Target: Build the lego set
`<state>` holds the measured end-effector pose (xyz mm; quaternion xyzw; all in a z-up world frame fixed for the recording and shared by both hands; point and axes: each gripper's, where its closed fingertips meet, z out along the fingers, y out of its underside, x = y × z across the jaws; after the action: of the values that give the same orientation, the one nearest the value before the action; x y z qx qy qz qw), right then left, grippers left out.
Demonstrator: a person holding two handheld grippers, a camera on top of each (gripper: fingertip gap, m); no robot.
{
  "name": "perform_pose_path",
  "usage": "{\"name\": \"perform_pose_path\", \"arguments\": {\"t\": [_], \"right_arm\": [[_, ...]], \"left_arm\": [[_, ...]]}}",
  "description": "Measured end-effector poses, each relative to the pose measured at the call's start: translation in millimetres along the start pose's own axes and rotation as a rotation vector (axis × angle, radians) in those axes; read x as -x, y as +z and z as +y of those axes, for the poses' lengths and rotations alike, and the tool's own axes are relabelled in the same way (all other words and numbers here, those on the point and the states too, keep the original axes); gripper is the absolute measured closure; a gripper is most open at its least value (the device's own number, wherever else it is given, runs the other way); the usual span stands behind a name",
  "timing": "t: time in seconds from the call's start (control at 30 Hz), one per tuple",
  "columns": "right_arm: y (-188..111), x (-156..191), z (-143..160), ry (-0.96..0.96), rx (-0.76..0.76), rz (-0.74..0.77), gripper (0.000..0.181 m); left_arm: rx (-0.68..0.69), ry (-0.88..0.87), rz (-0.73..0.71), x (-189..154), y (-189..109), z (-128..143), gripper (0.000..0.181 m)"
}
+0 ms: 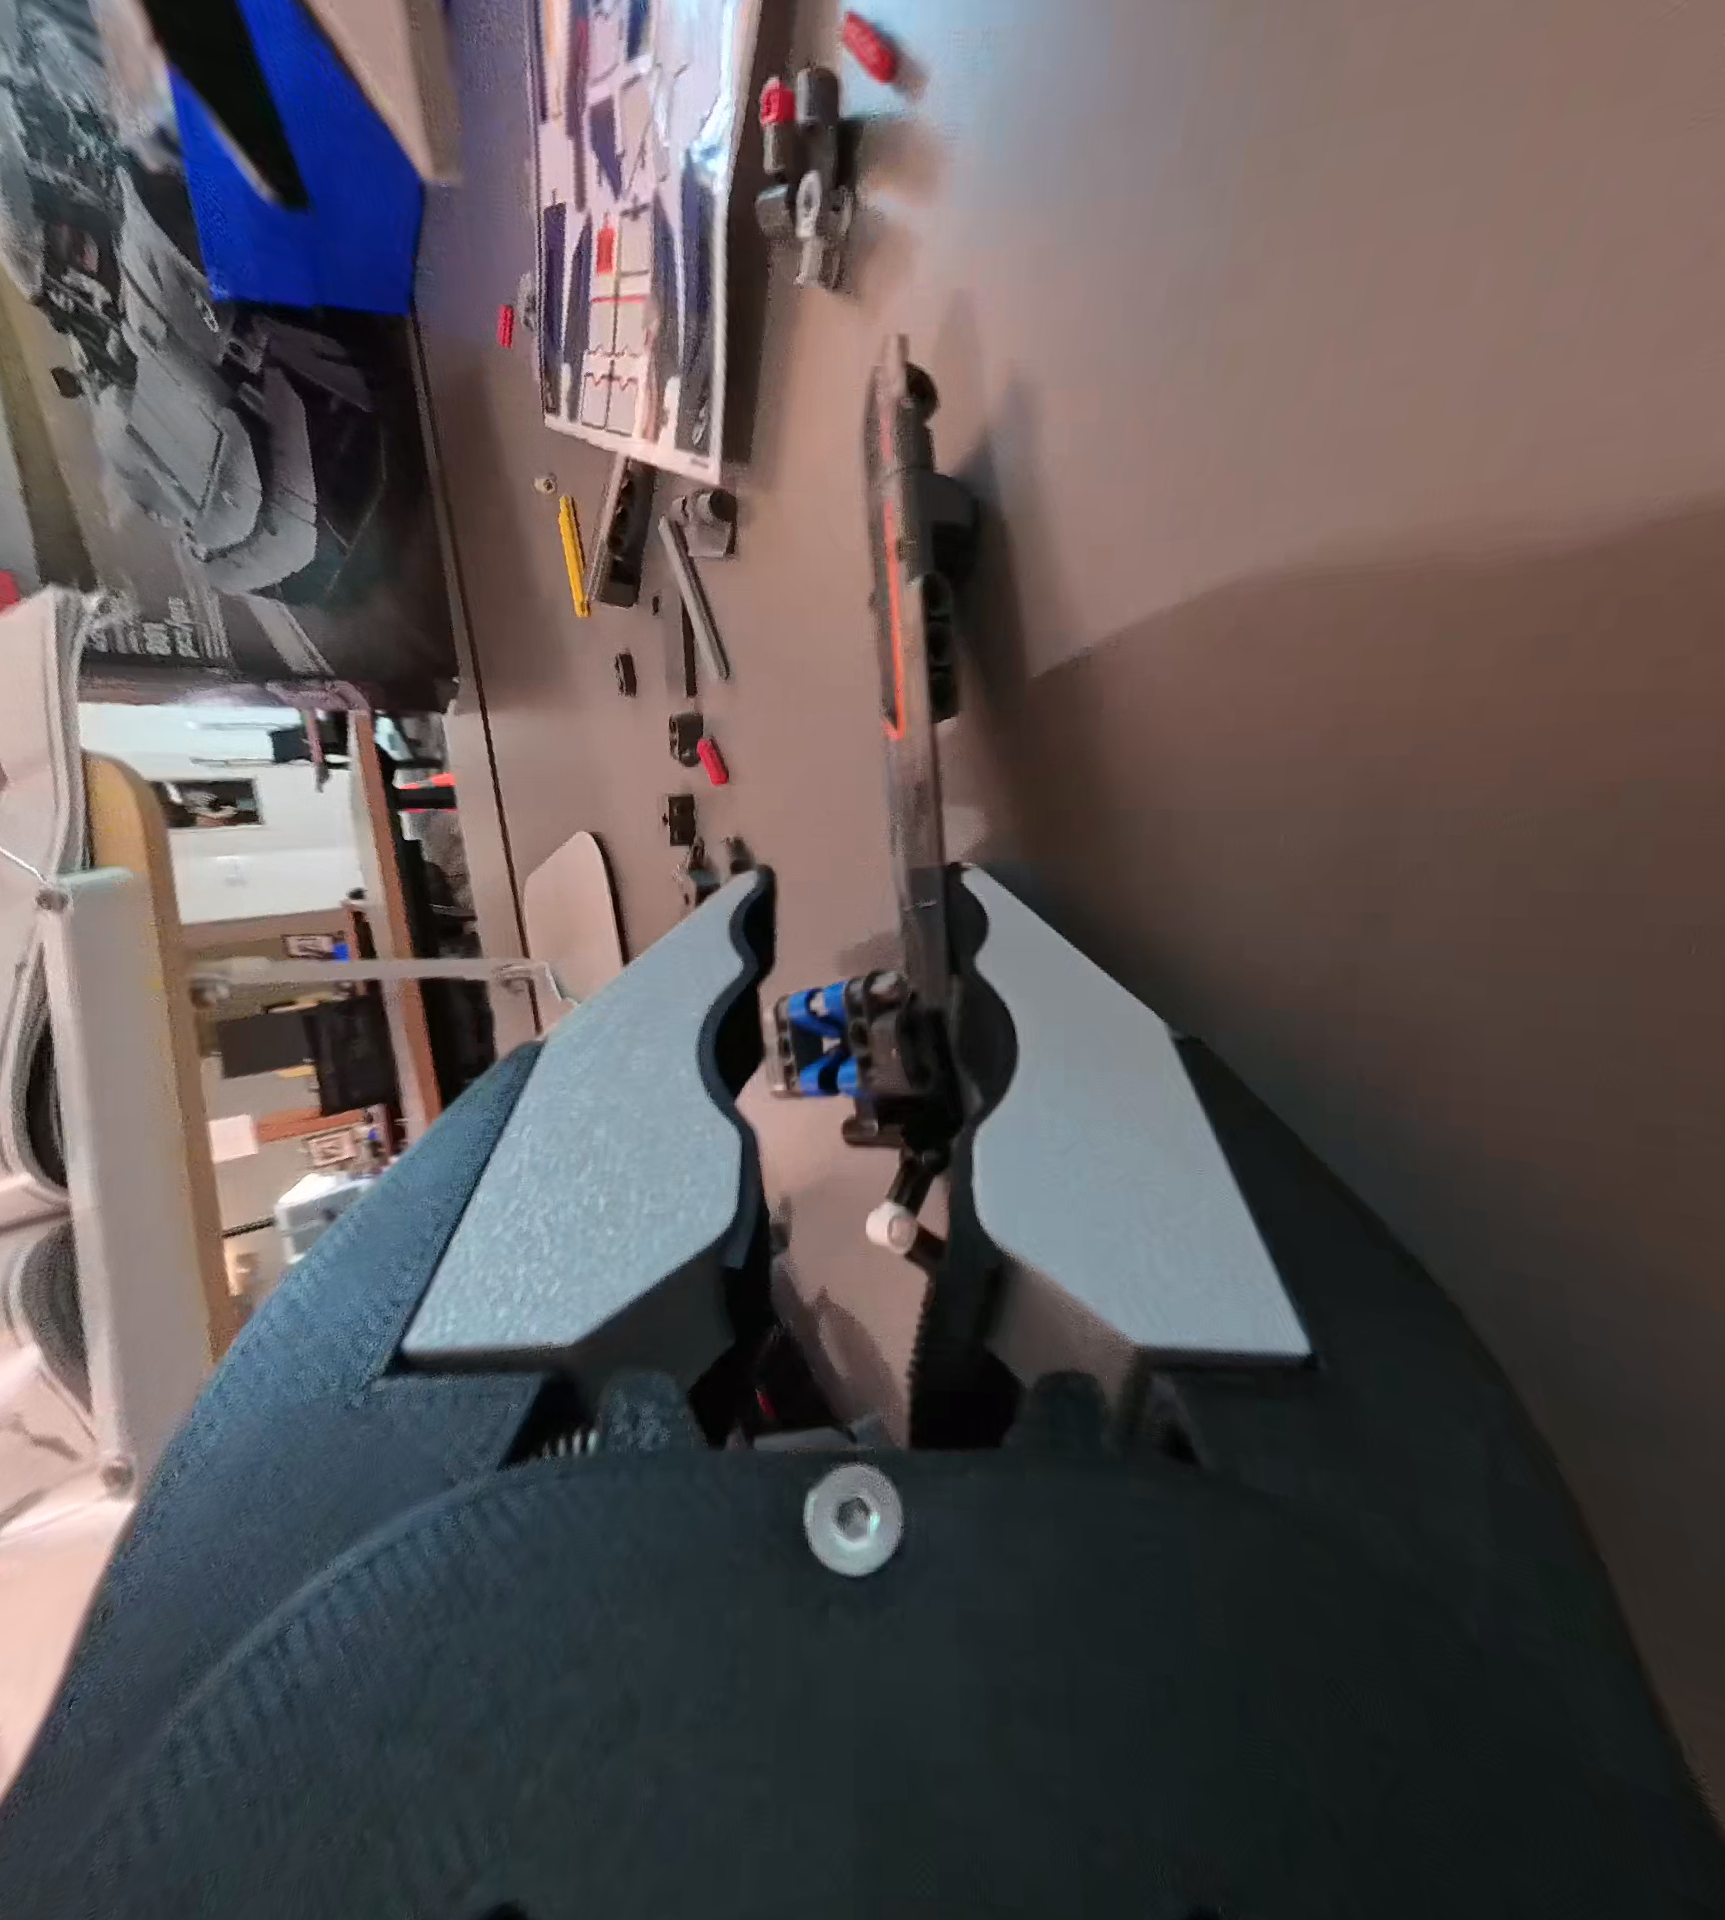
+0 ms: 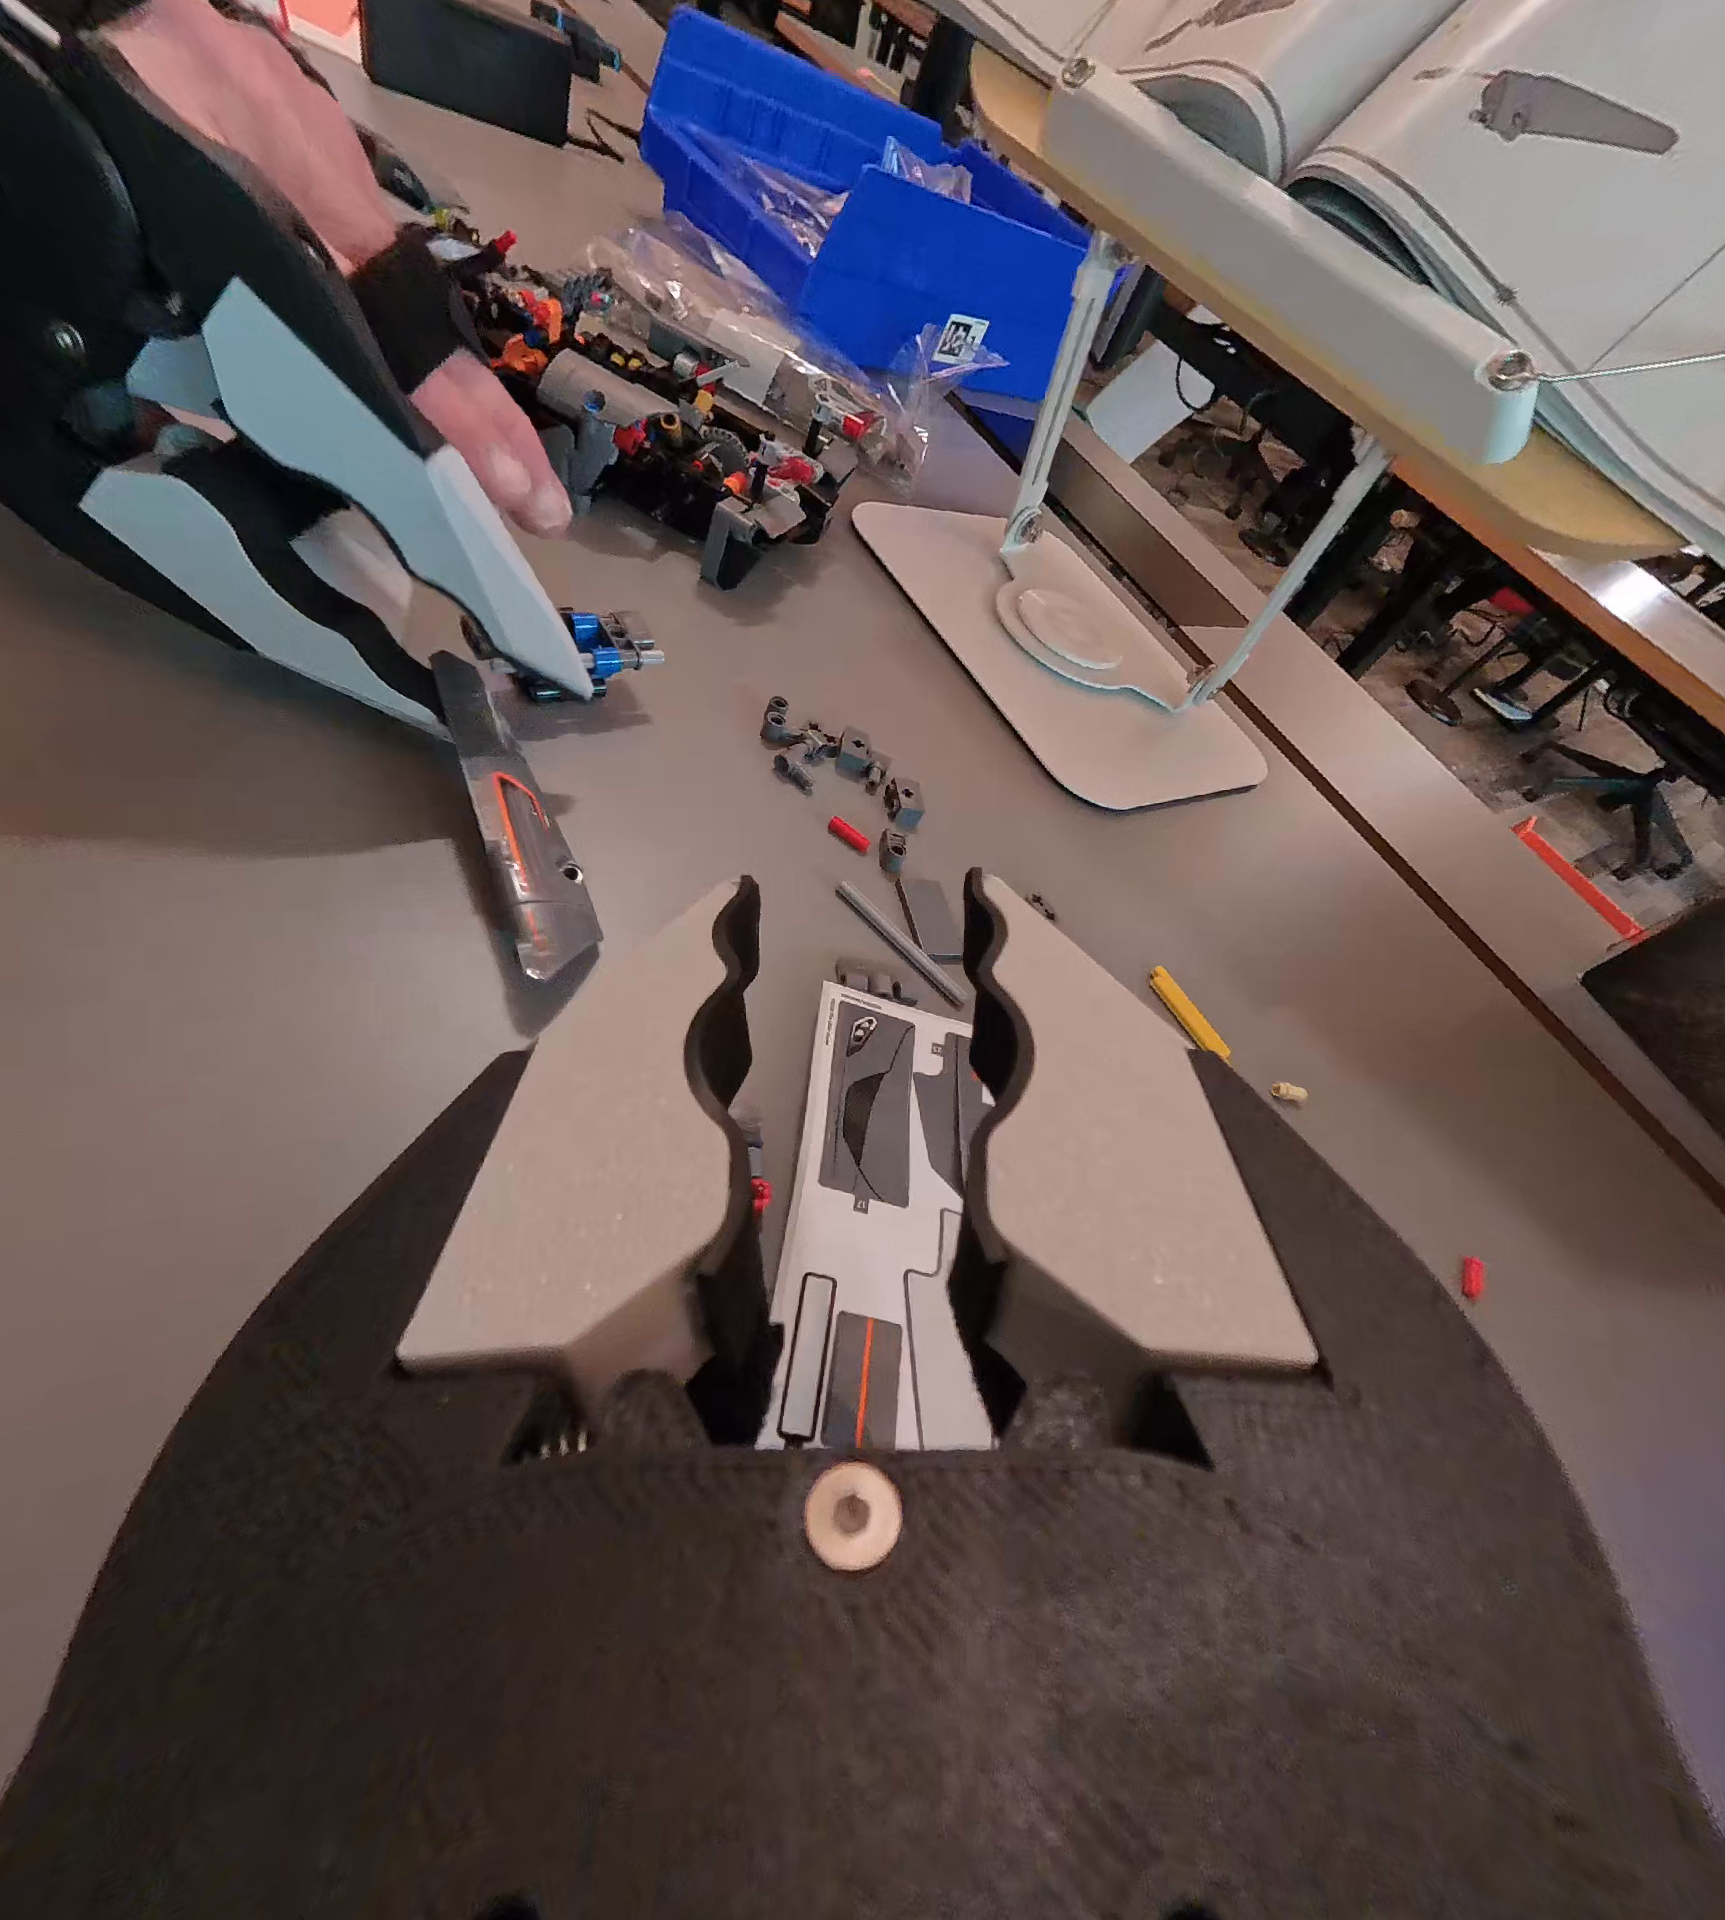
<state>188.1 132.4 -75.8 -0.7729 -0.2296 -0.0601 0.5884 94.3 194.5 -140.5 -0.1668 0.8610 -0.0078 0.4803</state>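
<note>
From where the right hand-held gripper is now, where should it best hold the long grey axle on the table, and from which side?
Grip the long grey axle near its middle, coming straight down from above with the jaws across its width. It lies flat and thin on the table, so its ends give little hold. Its far end looks freer; a grey panel lies close beside it, and near the sticker sheet other pieces crowd it.

The left wrist view was rolled sideways, so the table (image 1: pixel 1253 416) stood like a wall, and it looked close along its fingers at a long dark panel (image 1: pixel 915 727). The right wrist view sat higher and level, facing across the table (image 2: pixel 214 1039) over a sticker sheet (image 2: pixel 868 1195). Both views shared the panel (image 2: pixel 525 831) and the sheet (image 1: pixel 640 229).
</note>
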Motion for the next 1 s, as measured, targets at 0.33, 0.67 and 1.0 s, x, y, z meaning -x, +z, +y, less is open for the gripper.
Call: {"name": "perform_pose_path", "arguments": {"t": [0.33, 0.67, 1.0], "right_arm": [[-10.0, -21.5, 6.3, 0.032, -0.03, 0.084, 0.145], [-17.1, -30.4, 7.1, 0.029, -0.058, 0.143, 0.147], [-15.9, -28.4, 7.9, 0.023, -0.056, 0.145, 0.148]], "left_arm": [[-0.02, -0.162, 0.143, -0.7, -33.5, 21.2, 0.121], [-0.121, -0.197, 0.185, -7.3, -33.7, -9.8, 0.128], [-0.105, -0.252, 0.326, -18.0, -4.2, -32.8, 0.152]]}}
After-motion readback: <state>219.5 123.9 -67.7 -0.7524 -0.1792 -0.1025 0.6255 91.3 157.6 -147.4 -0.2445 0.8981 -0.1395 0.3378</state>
